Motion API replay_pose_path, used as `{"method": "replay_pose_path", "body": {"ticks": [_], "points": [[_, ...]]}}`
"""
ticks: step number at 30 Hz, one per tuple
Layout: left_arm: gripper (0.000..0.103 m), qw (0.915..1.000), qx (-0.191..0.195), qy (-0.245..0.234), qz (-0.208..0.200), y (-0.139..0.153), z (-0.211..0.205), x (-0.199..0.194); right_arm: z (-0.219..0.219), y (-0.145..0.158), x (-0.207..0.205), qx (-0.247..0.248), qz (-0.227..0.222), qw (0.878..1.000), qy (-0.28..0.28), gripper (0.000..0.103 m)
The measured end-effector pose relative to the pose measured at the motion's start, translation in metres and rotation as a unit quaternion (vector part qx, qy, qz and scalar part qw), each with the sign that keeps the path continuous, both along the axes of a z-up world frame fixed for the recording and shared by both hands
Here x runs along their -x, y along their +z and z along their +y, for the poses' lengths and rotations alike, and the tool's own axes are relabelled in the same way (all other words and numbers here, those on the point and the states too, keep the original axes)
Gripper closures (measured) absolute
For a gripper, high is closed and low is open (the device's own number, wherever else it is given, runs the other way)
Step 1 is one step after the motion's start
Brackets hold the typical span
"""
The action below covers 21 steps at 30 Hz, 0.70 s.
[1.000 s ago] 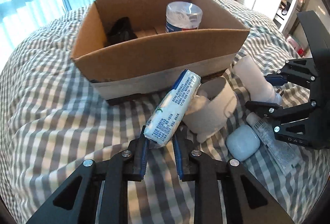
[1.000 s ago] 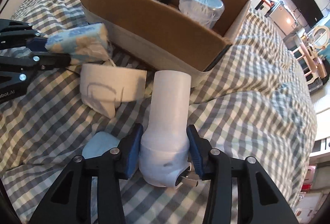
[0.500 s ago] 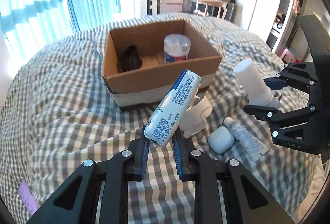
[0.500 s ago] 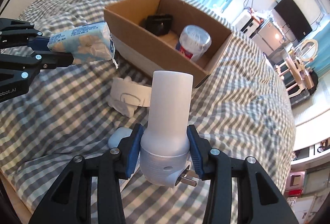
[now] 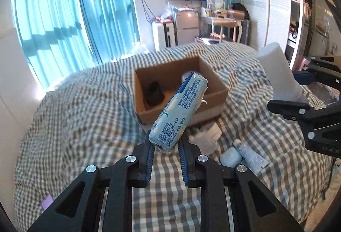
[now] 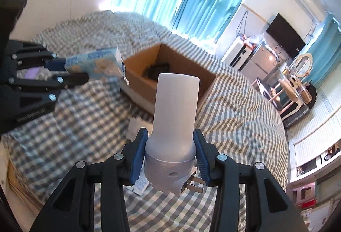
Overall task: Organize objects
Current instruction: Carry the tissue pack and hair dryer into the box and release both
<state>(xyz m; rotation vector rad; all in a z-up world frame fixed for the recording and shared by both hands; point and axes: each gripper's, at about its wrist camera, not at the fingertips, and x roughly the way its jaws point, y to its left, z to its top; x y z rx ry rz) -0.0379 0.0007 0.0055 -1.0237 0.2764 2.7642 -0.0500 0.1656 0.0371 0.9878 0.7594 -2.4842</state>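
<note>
My left gripper [image 5: 165, 145] is shut on a blue tissue pack [image 5: 179, 111] and holds it up in the air, short of the open cardboard box [image 5: 181, 110] on the checked bed. The pack also shows in the right wrist view [image 6: 96, 62]. My right gripper [image 6: 170, 147] is shut on a white plug-in night light [image 6: 173, 116], held high to the right of the box [image 6: 136, 79]; it also shows in the left wrist view [image 5: 279, 74]. A black object [image 5: 154, 93] lies in the box.
On the bed near the box lie a white tape roll [image 5: 205, 137], a pale blue case [image 5: 231, 156] and a small tube [image 5: 250, 156]. Blue curtains [image 5: 74, 14], a dresser [image 5: 223, 25] and a wardrobe [image 5: 277, 3] stand beyond the bed.
Both grippers have risen high above the bed and drawn back from the box, each still holding its object. The box now looks small and far.
</note>
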Motion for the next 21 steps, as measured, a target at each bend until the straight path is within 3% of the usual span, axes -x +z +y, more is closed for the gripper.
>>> {"method": "replay_pose_path", "body": {"ticks": [7, 13, 21], "points": [[0.081, 0.9991, -0.001, 0.018, 0.038, 0.028, -0.003, 0.014, -0.003, 0.038, 0.004, 0.064, 0.037, 0.997, -0.002, 0.06], [0.081, 0.9981, -0.01, 0.029, 0.054, 0.047, -0.004, 0.045, -0.012, 0.054, 0.036, 0.094, 0.044, 0.995, 0.001, 0.06], [0.081, 0.9982, -0.012, 0.046, 0.036, 0.033, -0.006, 0.107, -0.022, 0.047, 0.103, 0.143, 0.015, 0.989, -0.016, 0.06]]}}
